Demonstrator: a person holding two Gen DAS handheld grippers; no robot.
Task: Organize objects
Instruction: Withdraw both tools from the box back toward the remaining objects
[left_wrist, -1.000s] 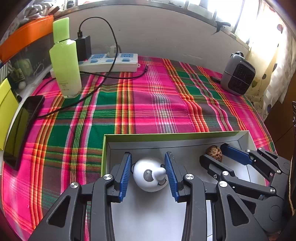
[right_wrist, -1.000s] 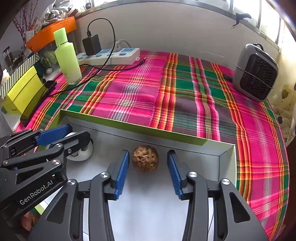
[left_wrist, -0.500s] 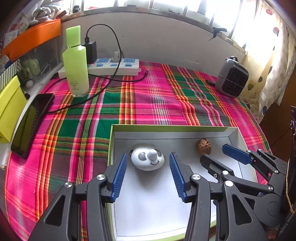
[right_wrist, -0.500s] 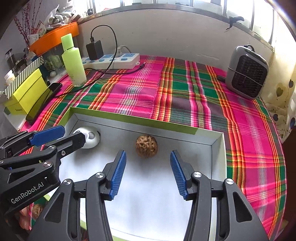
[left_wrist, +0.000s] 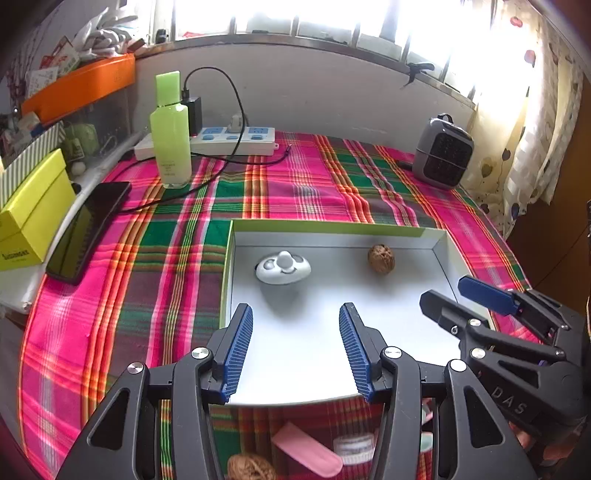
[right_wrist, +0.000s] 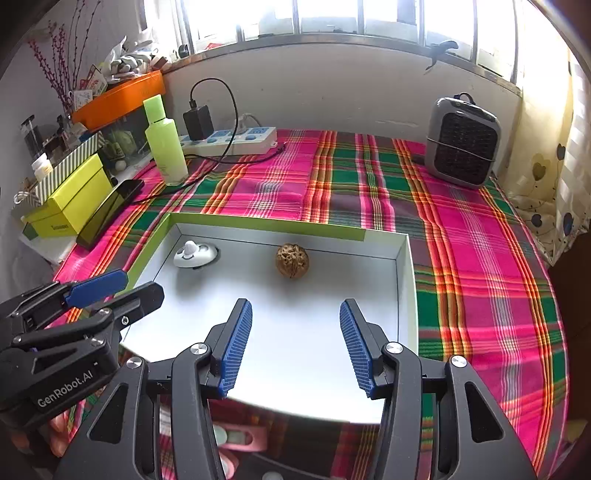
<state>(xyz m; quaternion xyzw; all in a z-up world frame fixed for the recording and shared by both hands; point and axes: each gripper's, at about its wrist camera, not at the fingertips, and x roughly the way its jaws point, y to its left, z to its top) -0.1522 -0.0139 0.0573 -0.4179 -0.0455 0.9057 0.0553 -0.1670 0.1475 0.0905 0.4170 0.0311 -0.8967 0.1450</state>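
A shallow white box with a green rim (left_wrist: 332, 224) (right_wrist: 266, 221) lies on the plaid cloth. In it sit a white round toy with a knob (left_wrist: 283, 267) (right_wrist: 195, 254) at the far left and a brown walnut (left_wrist: 381, 258) (right_wrist: 292, 260) at the far middle. My left gripper (left_wrist: 295, 325) is open and empty, raised above the box's near part. My right gripper (right_wrist: 295, 325) is open and empty, raised beside it; it shows in the left wrist view (left_wrist: 461, 299) too. Near the box's front edge lie another walnut (left_wrist: 251, 467) and a pink item (left_wrist: 308, 452).
A green bottle (left_wrist: 170, 129), a power strip with charger and cable (left_wrist: 232, 140), a black phone (left_wrist: 88, 229) and a yellow box (left_wrist: 33, 221) stand at the left. A small grey heater (right_wrist: 461, 142) stands at the far right.
Both grippers have opened, released the toy and the walnut in the box, and pulled back and up. More of the table shows now.
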